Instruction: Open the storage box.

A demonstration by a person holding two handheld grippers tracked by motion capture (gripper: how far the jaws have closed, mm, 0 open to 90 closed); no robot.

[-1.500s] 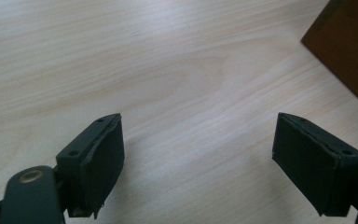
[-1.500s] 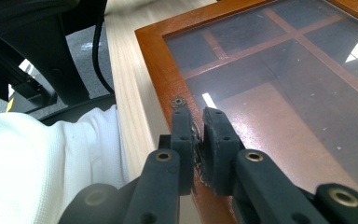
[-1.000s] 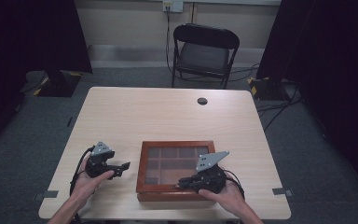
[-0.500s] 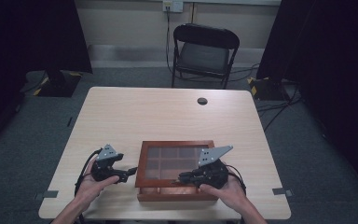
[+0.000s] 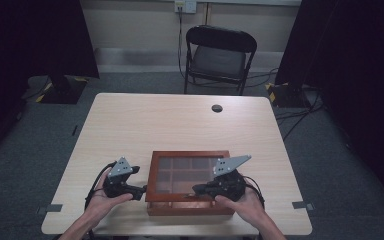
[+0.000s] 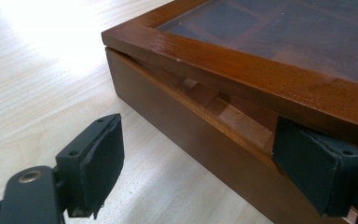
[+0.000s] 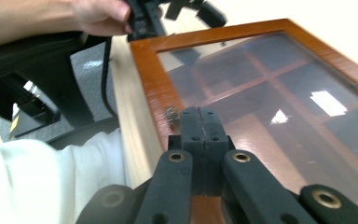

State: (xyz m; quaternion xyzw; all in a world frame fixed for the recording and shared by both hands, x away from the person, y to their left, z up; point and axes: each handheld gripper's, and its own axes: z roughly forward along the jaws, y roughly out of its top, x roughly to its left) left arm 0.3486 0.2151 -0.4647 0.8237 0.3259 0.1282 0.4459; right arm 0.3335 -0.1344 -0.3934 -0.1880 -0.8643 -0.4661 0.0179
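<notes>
A brown wooden box (image 5: 189, 154) with a glass lid and several inner compartments lies near the table's front edge. In the left gripper view the lid (image 6: 242, 65) stands slightly raised, with a narrow gap above the base (image 6: 177, 140). My left gripper (image 5: 141, 190) (image 6: 207, 172) is open at the box's left side, one jaw by the gap and the other over the table. On the lid's front frame (image 7: 154, 84) my right gripper (image 5: 198, 190) (image 7: 200, 119) rests shut, with nothing visible between its jaws. A small metal knob (image 7: 170, 112) sits just beside them.
A small black round object (image 5: 217, 108) lies at the table's far side. A black folding chair (image 5: 220, 55) stands behind the table (image 5: 145, 125). The other hand (image 7: 98, 16) and its gripper show at the top of the right gripper view.
My left gripper has moved right, up against the box's left side. The right gripper has slid left along the lid's front edge.
</notes>
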